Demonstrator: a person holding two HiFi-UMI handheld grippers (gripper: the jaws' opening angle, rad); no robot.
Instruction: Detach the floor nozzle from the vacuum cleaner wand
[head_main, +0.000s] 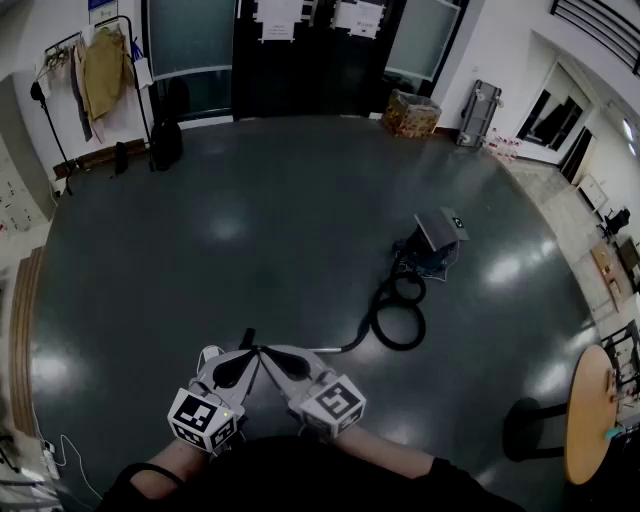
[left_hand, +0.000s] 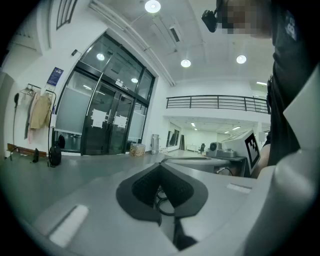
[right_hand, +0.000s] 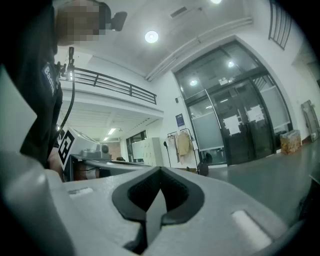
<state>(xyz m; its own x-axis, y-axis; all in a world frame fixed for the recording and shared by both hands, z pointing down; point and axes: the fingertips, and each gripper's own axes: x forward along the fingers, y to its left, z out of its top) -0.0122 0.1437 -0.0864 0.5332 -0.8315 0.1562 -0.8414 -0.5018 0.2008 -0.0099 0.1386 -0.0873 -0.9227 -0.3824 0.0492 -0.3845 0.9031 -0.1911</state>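
Note:
In the head view the dark vacuum cleaner (head_main: 428, 250) lies on the grey floor at centre right, with a flat grey part (head_main: 441, 228) on top. Its black hose (head_main: 399, 318) coils in two loops, and a thin tube (head_main: 338, 349) runs from them towards my grippers. I cannot make out the floor nozzle. My left gripper (head_main: 248, 354) and right gripper (head_main: 267, 352) are low in the frame, tips nearly meeting, both shut and empty. In the left gripper view the jaws (left_hand: 161, 187) are closed, and the hose (left_hand: 163, 201) shows just past them. The right gripper view shows closed jaws (right_hand: 159, 192) too.
A coat rack (head_main: 98, 68) with clothes and a black bag (head_main: 165, 144) stand at the back left by dark glass doors (head_main: 300, 55). A cardboard box (head_main: 410, 114) and a hand truck (head_main: 480, 113) are at the back right. A round wooden table (head_main: 588, 414) and a black stool (head_main: 524, 429) are at the right.

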